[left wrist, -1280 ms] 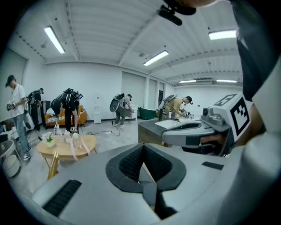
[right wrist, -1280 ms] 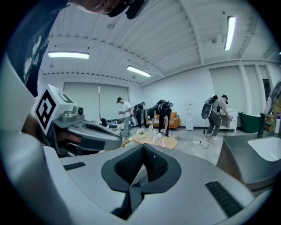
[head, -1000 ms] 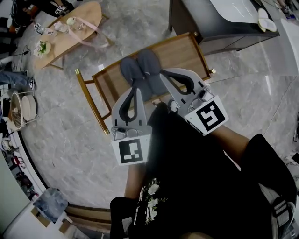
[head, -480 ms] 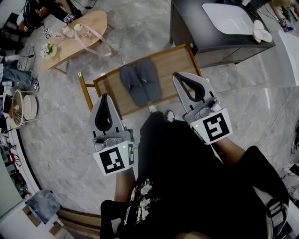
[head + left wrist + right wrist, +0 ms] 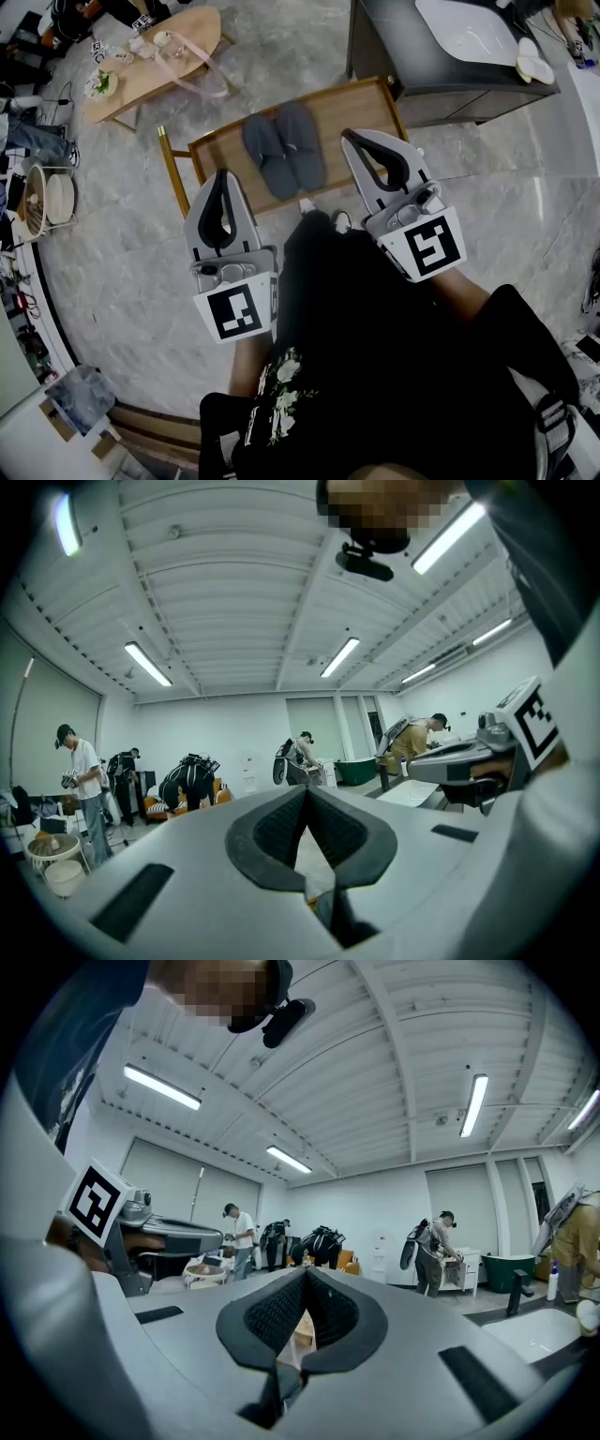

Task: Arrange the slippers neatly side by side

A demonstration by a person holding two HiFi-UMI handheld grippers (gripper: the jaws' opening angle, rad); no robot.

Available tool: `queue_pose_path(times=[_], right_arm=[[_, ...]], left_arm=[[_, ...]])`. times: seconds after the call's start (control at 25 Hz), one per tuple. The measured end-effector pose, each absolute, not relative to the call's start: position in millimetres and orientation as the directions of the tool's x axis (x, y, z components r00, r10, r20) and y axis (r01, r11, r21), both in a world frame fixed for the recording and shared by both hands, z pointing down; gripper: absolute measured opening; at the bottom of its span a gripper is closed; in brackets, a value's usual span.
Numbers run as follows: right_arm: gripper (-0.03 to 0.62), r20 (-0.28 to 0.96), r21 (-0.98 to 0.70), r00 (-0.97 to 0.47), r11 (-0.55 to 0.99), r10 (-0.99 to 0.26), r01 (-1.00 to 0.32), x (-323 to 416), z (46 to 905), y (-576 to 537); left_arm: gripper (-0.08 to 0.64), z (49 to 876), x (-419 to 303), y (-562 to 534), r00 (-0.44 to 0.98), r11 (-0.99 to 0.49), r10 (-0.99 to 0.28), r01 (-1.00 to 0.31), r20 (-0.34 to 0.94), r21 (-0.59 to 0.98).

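Fingers [image 5: 202, 214] are pressed together, empty, on left gripper [image 5: 223, 175] and right gripper [image 5: 349, 138]; the grey slippers [image 5: 284, 150] lie between them, slightly farther, lengthwise near-to-far.

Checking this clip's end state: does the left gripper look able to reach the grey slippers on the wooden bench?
Probably yes. The slippers lie uncovered on the wooden bench, with nothing between them and the left gripper; its jaws are shut and empty, so they must open first.

Before you: slippers [image 5: 284, 150], matt grey cloth; bench [image 5: 356, 103], smooth slatted light wood; floor [image 5: 122, 253], polished grey marbled stone, faintly glossy.
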State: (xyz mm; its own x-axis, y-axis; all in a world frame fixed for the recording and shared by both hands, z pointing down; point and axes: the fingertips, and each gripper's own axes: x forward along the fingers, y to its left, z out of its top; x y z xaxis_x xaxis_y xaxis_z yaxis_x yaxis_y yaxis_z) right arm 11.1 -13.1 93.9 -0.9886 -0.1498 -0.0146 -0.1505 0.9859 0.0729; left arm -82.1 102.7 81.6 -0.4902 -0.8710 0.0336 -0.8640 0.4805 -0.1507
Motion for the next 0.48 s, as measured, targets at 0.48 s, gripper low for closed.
queue_pose_path(times=[0.48], right_arm=[[-0.002, -0.034, 0.079, -0.994, 0.991, -0.109, -0.111, -6, 90, -11]], left_arm=[[0.003, 83, -94, 98, -0.499, 0.489, -0.866, -0.86, 0.035, -0.147]])
